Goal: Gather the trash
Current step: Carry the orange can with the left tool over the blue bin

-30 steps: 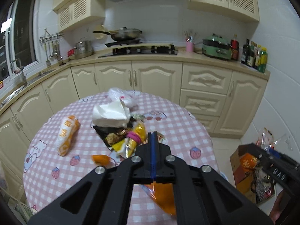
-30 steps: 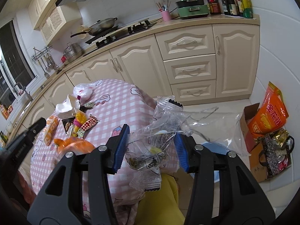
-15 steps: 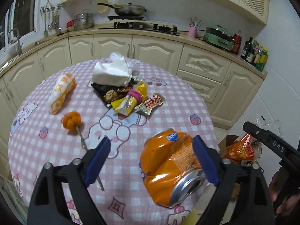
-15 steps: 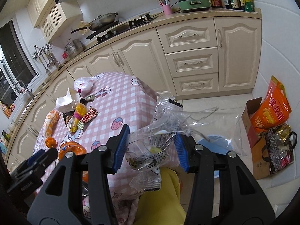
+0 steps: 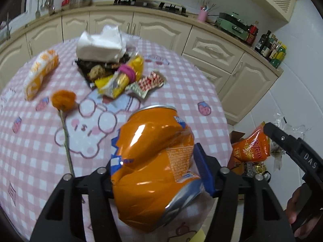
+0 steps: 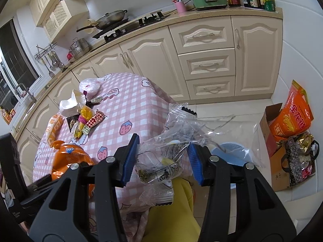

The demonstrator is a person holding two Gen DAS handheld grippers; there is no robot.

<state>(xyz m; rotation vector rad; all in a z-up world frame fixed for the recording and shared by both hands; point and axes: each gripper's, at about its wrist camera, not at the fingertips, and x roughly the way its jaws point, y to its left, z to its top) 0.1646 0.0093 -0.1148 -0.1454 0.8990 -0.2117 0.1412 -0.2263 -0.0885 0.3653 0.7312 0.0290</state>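
Note:
A crushed orange drink can (image 5: 153, 157) lies at the near edge of the pink checked table (image 5: 34, 141). My left gripper (image 5: 156, 159) straddles the can with its jaws closing. The right blue pad (image 5: 201, 169) touches the can's side, and the can hides the left pad. Off the table's right edge, my right gripper (image 6: 162, 153) is shut on a crumpled clear plastic bag (image 6: 181, 141) with wrappers inside. Behind the can lie a heap of snack wrappers (image 5: 119, 76), crumpled white tissue (image 5: 101, 44), an orange-and-white packet (image 5: 40, 72) and an orange flower on a stem (image 5: 63, 98).
Cream kitchen cabinets (image 6: 206, 66) curve behind the table. On the floor to the right stands a cardboard box (image 6: 268, 129) with an orange bag (image 6: 290, 119) and a dark patterned bag beside it. A blue round bin (image 6: 234, 153) sits below the held plastic bag.
My left gripper was shut and high above the table. It opened wide, came down around the orange can and is now narrowing on it. My right gripper kept still with the plastic bag.

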